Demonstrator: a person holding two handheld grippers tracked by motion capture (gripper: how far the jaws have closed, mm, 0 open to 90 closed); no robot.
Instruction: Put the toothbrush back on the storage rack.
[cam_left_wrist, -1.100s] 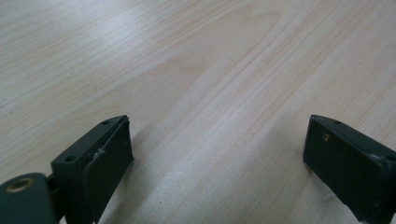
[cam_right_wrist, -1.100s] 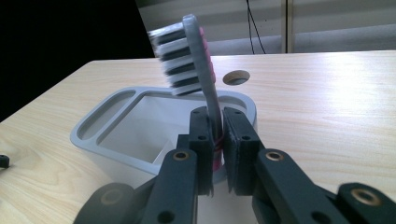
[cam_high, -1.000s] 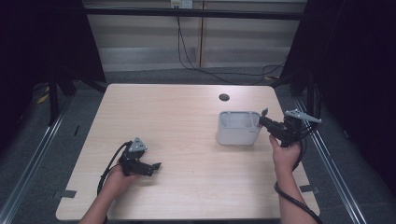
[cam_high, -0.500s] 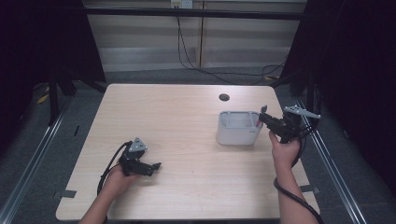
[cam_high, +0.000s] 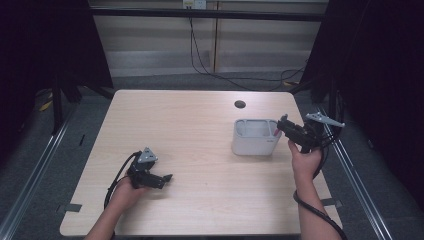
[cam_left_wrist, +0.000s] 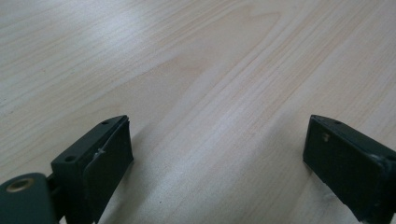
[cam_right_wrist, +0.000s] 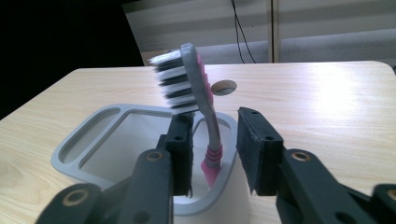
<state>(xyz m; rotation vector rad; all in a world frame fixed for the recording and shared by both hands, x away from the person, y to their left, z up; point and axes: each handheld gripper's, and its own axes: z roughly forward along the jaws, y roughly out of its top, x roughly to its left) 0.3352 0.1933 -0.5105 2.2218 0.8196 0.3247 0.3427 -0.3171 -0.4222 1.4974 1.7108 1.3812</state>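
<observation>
A grey and pink toothbrush (cam_right_wrist: 205, 93) stands head up in the small end slot of a grey holder (cam_right_wrist: 93, 135). My right gripper (cam_right_wrist: 215, 144) is level at the holder's right end (cam_high: 255, 137). Its jaws have just been opening, and the brush's neck rises in the gap between them, close to the left pad and clear of the right one. In the high view the brush's pink tip (cam_high: 275, 131) shows at the right gripper (cam_high: 281, 123). My left gripper (cam_high: 167, 178) rests low on the wooden table (cam_high: 190, 130) at the front left, jaws wide apart over bare wood (cam_left_wrist: 217, 154).
A dark round hole (cam_high: 239, 104) lies in the tabletop behind the holder. The holder's large compartment (cam_right_wrist: 135, 140) looks vacant. Metal rails run along both sides of the table, and cables hang at the back wall.
The right gripper's jaws stand slightly wider around the toothbrush than before. Both hands have kept their places.
</observation>
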